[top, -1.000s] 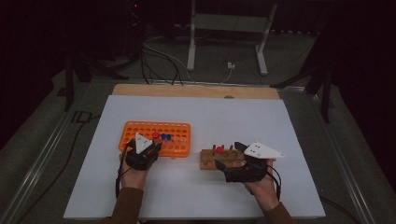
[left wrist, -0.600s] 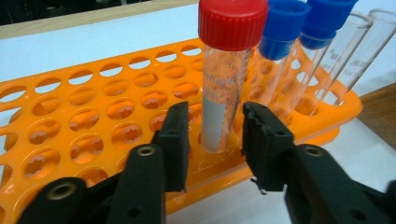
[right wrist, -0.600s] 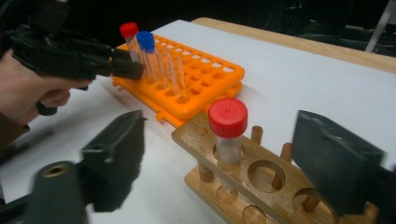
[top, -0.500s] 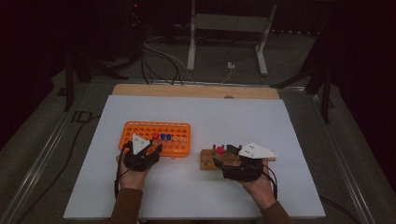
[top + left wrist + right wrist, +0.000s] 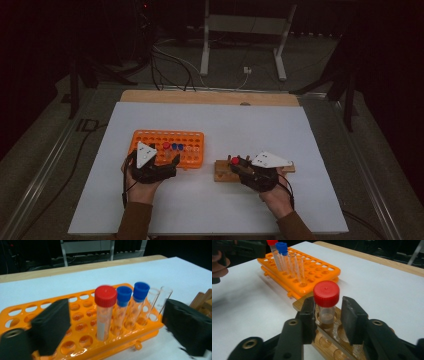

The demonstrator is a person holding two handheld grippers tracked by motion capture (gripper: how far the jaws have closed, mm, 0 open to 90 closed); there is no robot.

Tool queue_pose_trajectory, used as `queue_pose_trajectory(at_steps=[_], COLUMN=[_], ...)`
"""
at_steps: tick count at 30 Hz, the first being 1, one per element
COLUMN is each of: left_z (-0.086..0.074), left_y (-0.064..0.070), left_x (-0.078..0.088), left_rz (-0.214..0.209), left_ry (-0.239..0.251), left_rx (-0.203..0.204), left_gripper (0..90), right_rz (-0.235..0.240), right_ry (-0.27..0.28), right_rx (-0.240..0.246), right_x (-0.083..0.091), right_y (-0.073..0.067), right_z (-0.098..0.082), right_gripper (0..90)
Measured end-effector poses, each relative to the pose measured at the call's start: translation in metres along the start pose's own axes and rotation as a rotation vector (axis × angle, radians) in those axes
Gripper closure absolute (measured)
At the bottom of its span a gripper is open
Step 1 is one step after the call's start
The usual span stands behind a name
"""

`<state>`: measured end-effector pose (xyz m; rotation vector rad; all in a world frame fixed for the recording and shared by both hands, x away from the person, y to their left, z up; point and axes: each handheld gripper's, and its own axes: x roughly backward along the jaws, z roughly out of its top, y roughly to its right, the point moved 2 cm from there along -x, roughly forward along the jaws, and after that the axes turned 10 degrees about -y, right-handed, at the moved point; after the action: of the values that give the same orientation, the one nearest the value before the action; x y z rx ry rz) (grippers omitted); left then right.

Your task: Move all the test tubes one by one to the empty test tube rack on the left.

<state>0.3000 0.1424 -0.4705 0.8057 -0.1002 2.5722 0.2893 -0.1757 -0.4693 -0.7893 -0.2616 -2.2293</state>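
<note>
A red-capped tube (image 5: 105, 310) stands upright in the orange rack (image 5: 82, 350), beside two blue-capped tubes (image 5: 132, 293). My left gripper (image 5: 116, 315) is open, and its jaws have just been opening: the pads stand wide of the tube on both sides. In the high view, the left gripper (image 5: 162, 164) is at the rack's (image 5: 150, 136) near edge. A second red-capped tube (image 5: 326, 293) stands in the wooden block (image 5: 329, 337). My right gripper (image 5: 328, 307) has been closing around it. One pad meets the cap and a thin gap shows at the other.
Uncapped clear tubes (image 5: 155, 305) stand in the rack to the right of the blue caps. The wooden block (image 5: 222, 172) lies to the right of the rack on the white table sheet (image 5: 250, 125). Cables and a metal stand (image 5: 240, 30) lie on the floor beyond the table.
The left jaws have spread off the red-capped tube, which stays in the rack, and that hand has lifted a little. The right jaws have narrowed around the tube in the block.
</note>
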Motion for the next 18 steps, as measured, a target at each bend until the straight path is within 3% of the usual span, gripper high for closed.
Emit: queue_pose_trajectory(at_steps=[3,9,18], left_z=[0.001,0.005,0.017], left_y=[0.001,0.004,0.022], left_x=[0.002,0.006,0.015], left_rz=[-0.019,-0.025,-0.071], left_ry=[0.005,0.027,0.085], left_rx=[0.008,0.019,-0.019], left_gripper=[1.3,1.2,1.4], right_rz=[0.012,0.014,0.009], right_ry=[-0.001,-0.004,0.039], right_rx=[0.007,0.029,0.026], right_x=[-0.003,-0.006,0.011], right_y=[-0.001,-0.002,0.003], right_z=[0.002,0.004,0.011], right_gripper=[67.6,71.5,74.1])
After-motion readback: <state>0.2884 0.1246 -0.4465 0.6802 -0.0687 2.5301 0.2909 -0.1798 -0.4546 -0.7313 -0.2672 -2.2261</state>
